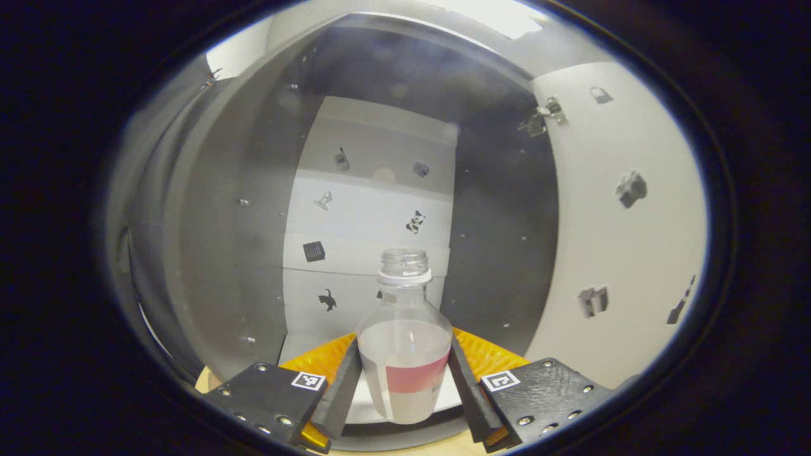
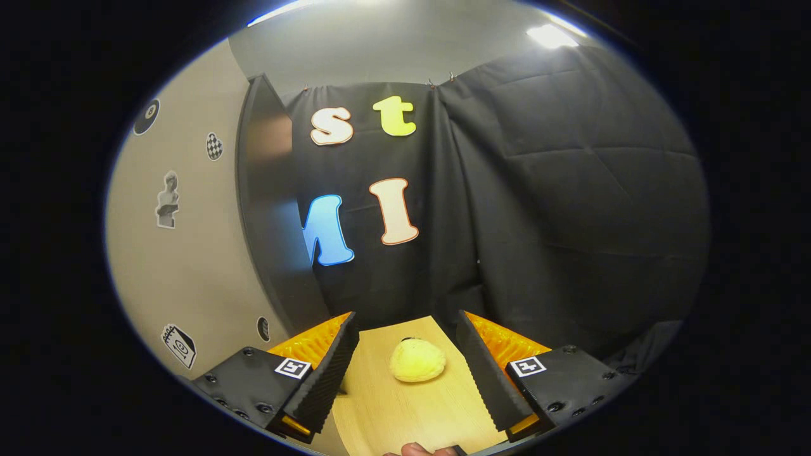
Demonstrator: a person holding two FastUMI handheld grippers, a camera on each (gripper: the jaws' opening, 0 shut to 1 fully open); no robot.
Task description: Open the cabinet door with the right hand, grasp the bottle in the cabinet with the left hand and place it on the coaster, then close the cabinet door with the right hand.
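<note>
A clear uncapped bottle (image 1: 404, 354) with a red-banded label and pale liquid stands on the cabinet's floor, inside the dark cabinet (image 1: 494, 240). My left gripper (image 1: 404, 373) reaches into the cabinet, and both its fingers (image 1: 342, 386) press on the bottle's sides. The white cabinet door (image 1: 621, 240) stands swung open at the right of the left gripper view, and its sticker-covered face (image 2: 184, 253) is on the left of the right gripper view. My right gripper (image 2: 405, 354) hangs open over the wooden table (image 2: 393, 411), holding nothing.
A small yellow plush lump (image 2: 417, 360) lies on the table ahead of the right gripper. The cabinet's white back panel (image 1: 374, 228) carries stickers. A door hinge (image 1: 545, 117) sits at the upper right. A fingertip (image 2: 418, 449) shows at the bottom edge.
</note>
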